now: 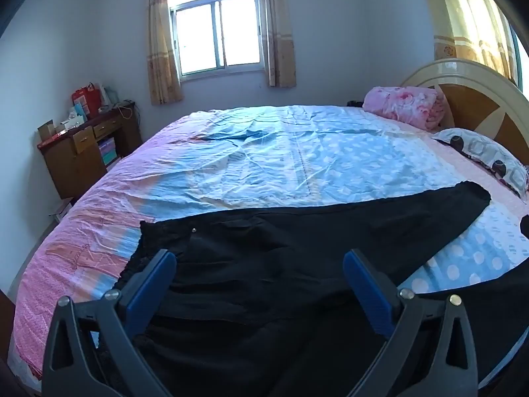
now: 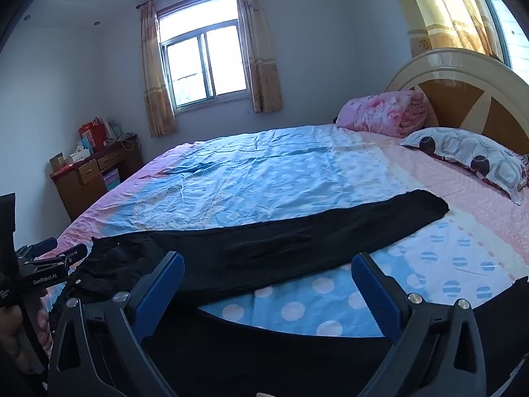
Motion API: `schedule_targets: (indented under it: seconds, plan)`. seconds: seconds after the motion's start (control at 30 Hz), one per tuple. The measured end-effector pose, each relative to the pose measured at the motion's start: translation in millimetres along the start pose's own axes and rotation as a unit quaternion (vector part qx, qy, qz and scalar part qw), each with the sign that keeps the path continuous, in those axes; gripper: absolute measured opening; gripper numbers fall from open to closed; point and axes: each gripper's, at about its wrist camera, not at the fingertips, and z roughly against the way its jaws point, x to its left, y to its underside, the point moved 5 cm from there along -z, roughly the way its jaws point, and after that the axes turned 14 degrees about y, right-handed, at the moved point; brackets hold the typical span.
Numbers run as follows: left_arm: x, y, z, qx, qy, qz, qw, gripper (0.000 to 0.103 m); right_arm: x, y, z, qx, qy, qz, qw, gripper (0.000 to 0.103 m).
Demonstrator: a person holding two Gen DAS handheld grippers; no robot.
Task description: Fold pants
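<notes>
1. Here, the left gripper (image 1: 259, 269) hovers over the waist end of the pants (image 1: 297, 241), jaws spread wide, nothing held.
2. The right gripper (image 2: 267, 273), equally released, hangs near the leg, presumably ready to pinch.
3. The pants lie flat on the bed (image 1: 264, 152), one leg reaching toward two o'clock, spread for folding.
4. The pillow (image 2: 476, 158) sits beyond.

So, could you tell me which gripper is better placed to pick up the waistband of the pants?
Left, probably: the left gripper hangs open over the pants at the waistband end, while the right gripper sits further along the legs.
</notes>
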Motion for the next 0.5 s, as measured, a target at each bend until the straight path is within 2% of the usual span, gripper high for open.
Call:
schedule_targets:
  seconds: [0.5]
  plan:
    - [0.8, 2.8, 0.9, 0.000, -0.002, 0.003, 1.0000, 0.103, 1.0, 2.5, -3.7, 0.002, -0.006, -0.008, 1.000, 0.102]
